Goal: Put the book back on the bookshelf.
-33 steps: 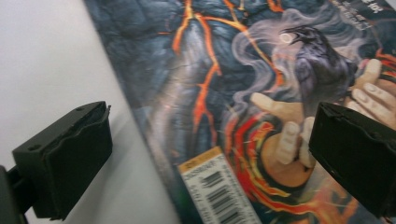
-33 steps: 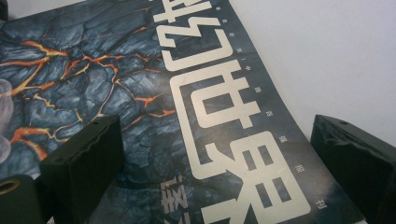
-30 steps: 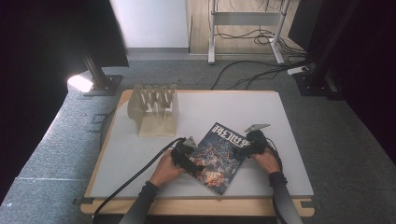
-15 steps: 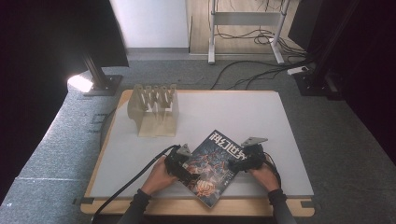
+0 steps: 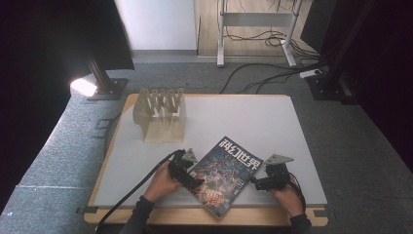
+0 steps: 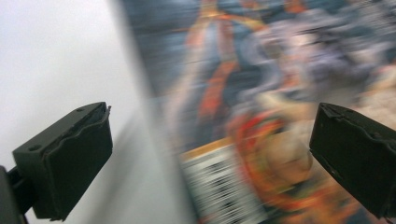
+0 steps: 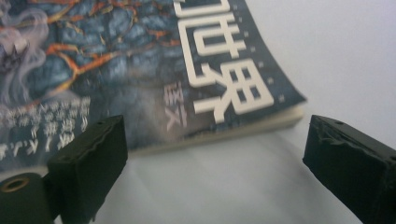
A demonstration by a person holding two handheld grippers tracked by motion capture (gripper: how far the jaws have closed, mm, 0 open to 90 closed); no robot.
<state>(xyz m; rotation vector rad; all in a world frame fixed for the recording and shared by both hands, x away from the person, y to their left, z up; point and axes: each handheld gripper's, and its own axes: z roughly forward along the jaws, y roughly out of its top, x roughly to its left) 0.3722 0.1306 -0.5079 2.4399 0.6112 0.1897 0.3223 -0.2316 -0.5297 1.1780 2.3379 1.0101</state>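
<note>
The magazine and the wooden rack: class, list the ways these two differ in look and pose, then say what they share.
The magazine lies flat at the near edge of the table; the wooden rack stands upright farther back on the left. The magazine has a dark, colourful printed cover with white characters; the wooden rack is plain pale wood. The left gripper and right gripper flank the magazine, while the wooden rack stands alone. Both rest on the table.

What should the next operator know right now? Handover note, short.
Left claw: open, jaws astride the left edge of the dark illustrated magazine with white title lettering, not gripping.
Right claw: open, facing the magazine's right edge, apart from it.
The magazine lies flat and skewed near the front edge of the white table. The slotted pale wooden rack stands at the back left, with nothing in it.
Done: nothing secured.
Left: likely grasp the magazine and slot it into the rack.
</note>
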